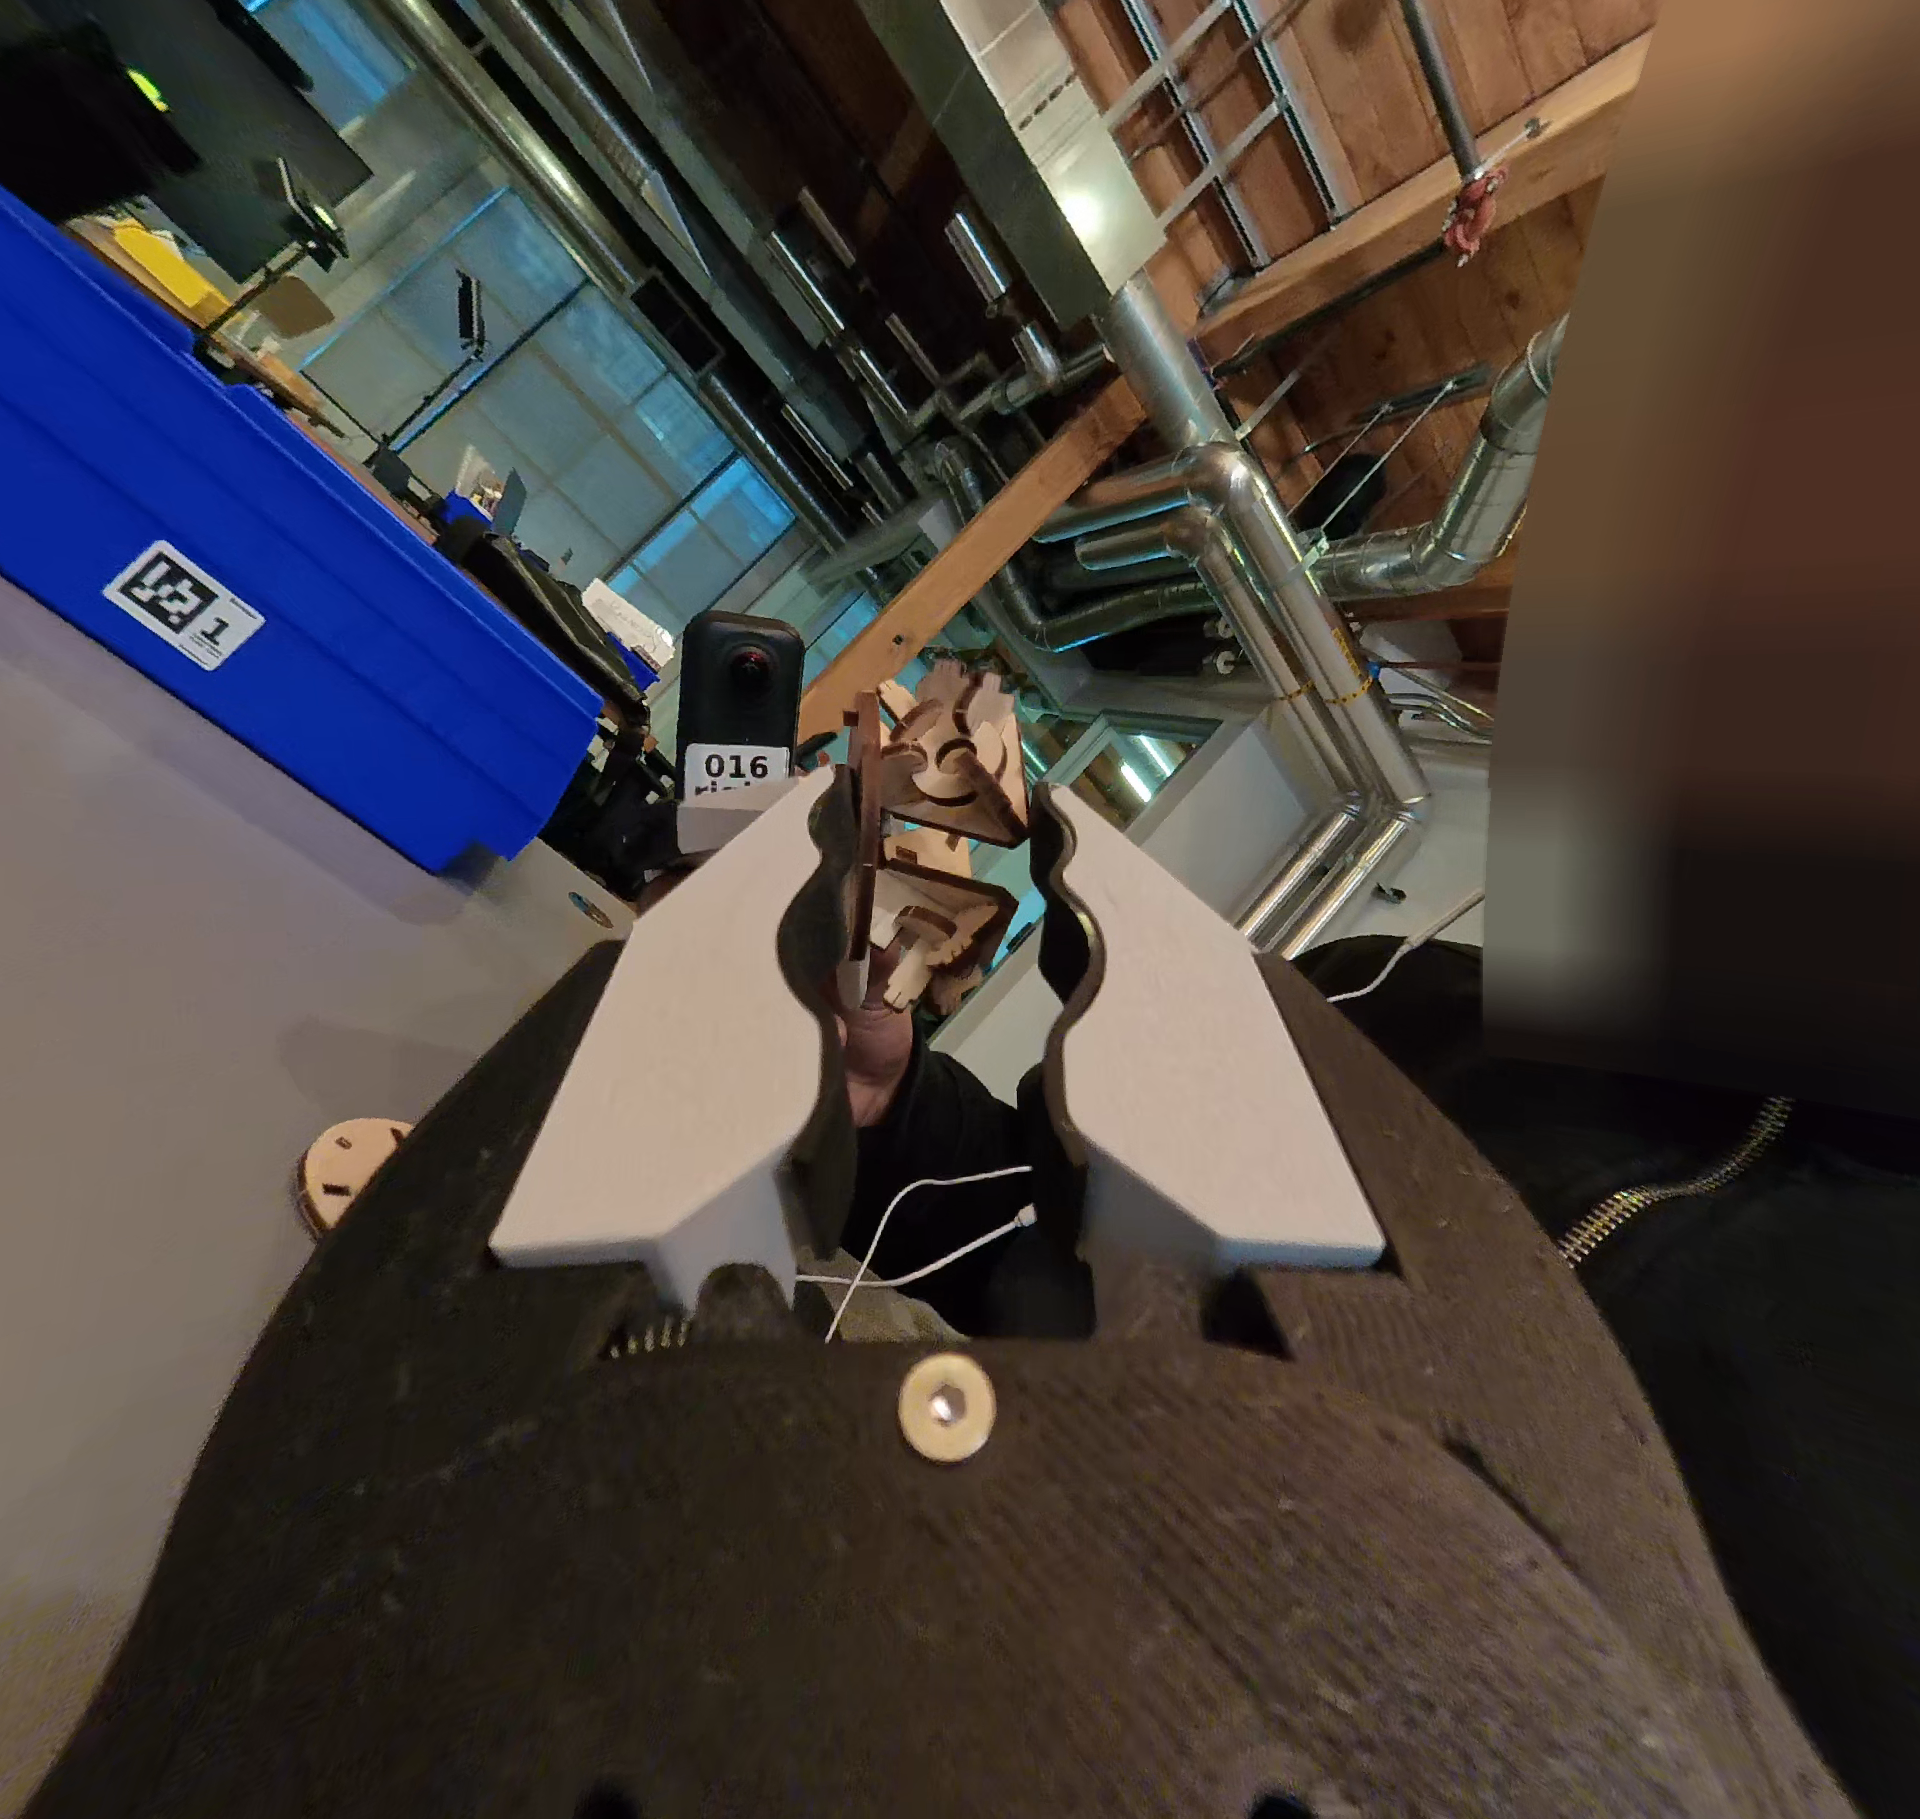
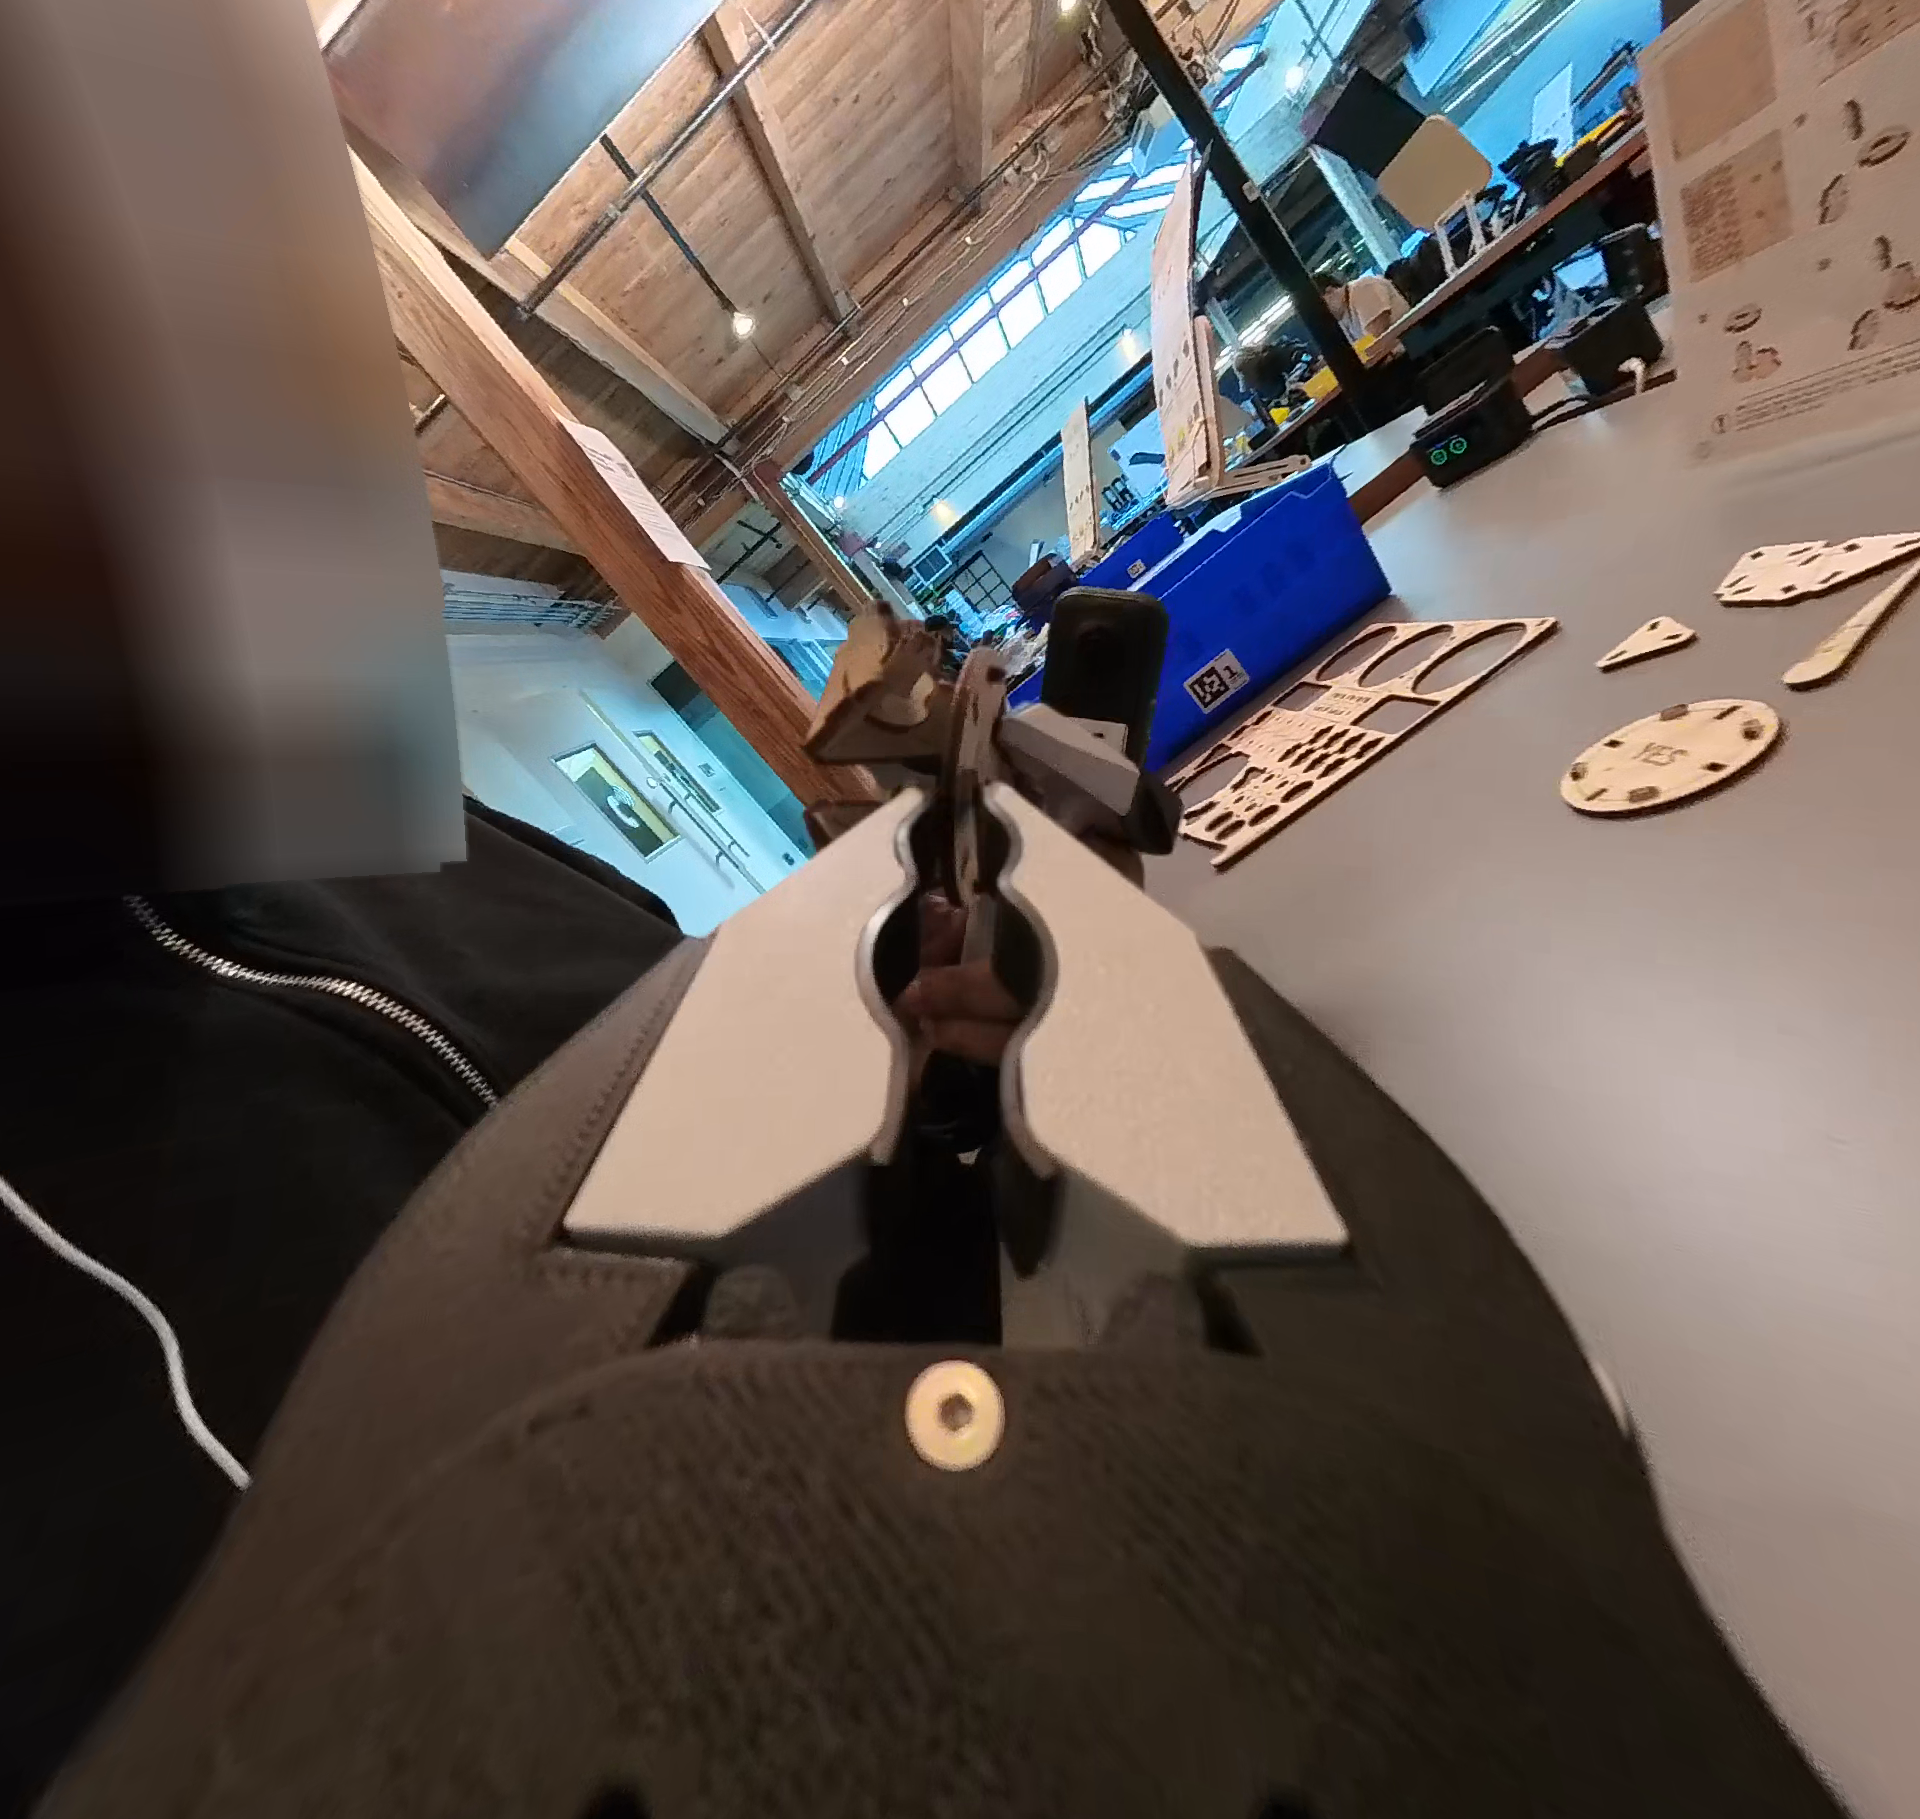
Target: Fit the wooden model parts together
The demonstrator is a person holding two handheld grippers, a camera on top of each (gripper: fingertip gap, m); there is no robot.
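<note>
Holding a small wooden model (image 1: 951, 772) up in the air, both grippers meet near the middle of each picture, well above the grey table (image 2: 1558, 990).

The left gripper (image 1: 935, 798) has the model between its 2 fingers. One pad sits against a thin plate (image 1: 860, 834) on the model's side. The other pad seems to touch a corner of the boxy part with the curved lines cut into it. It looks like a hold, but a light one.

The right gripper (image 2: 958, 803) is pinched tight on that thin plate (image 2: 971, 730), which shows edge-on between its pads. The boxy part (image 2: 862, 699) sticks out to the upper left of its fingertips.

I think the model is very light and stiff, made of flat cut wood slotted together. It is likely easy to break: the little tabs and the hand-shaped bits at the top could snap or pop out if squeezed hard. Bare wood is not slippery, so a soft pinch should do. The best places to hold look like the flat faces of the plate and the box sides, not the thin bits that stick out.

At the right of the right wrist view, a round disc (image 2: 1668, 756), a small triangle (image 2: 1647, 644) and a cut-out sheet (image 2: 1371, 709) lie on the table, with a blue bin (image 2: 1278, 564) behind them.
</note>
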